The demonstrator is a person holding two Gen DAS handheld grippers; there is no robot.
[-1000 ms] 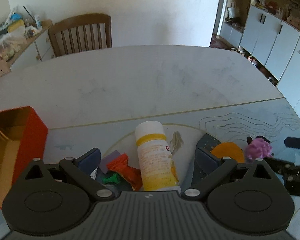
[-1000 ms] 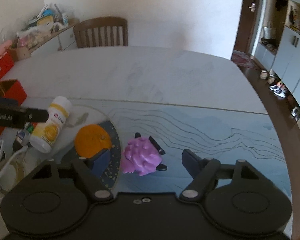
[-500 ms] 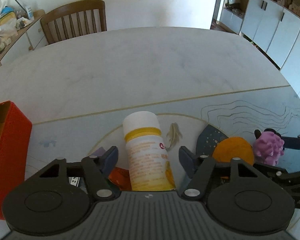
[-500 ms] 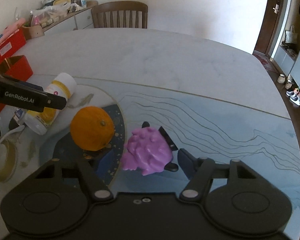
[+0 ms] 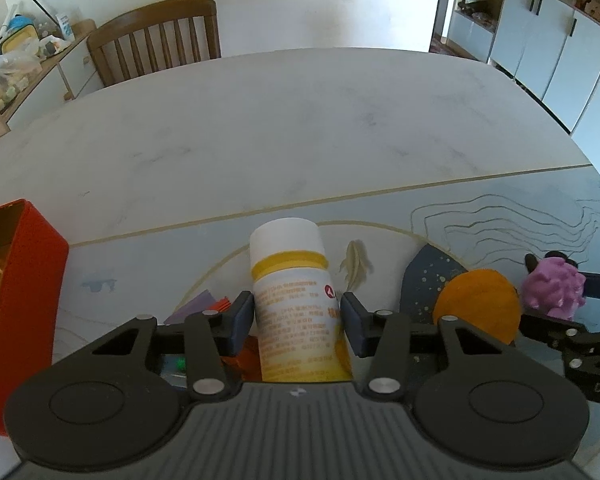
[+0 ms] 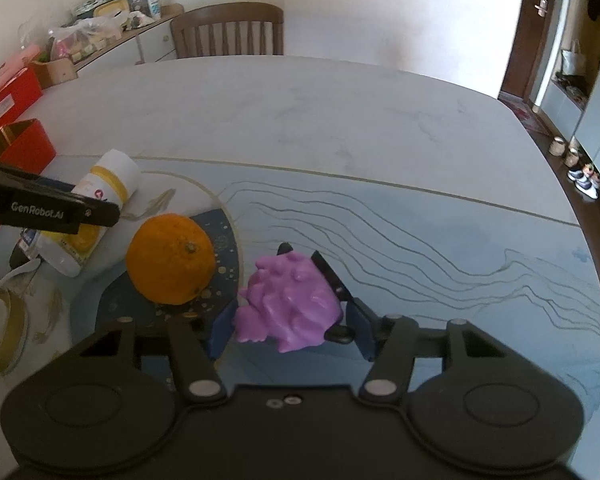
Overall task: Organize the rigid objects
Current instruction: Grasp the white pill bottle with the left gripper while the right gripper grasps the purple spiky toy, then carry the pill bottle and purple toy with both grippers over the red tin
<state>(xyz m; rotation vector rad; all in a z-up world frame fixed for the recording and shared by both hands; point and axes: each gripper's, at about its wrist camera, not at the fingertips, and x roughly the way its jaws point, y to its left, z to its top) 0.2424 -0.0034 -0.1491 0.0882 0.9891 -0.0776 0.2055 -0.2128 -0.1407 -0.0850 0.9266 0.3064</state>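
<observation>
Our left tongs (image 5: 298,316) closing, pads against the white-and-yellow bottle (image 5: 296,304), right tongs (image 6: 290,326) closing, touching the purple toy (image 6: 290,306), "GenRobot.AI" on the arm.

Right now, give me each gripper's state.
Left gripper: just closing, pads on the bottle.
Right gripper: just closing, pads against the purple toy.

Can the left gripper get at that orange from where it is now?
Probably not right away: the left gripper has just been closing around the white bottle. The orange lies uncovered beside it.
</observation>
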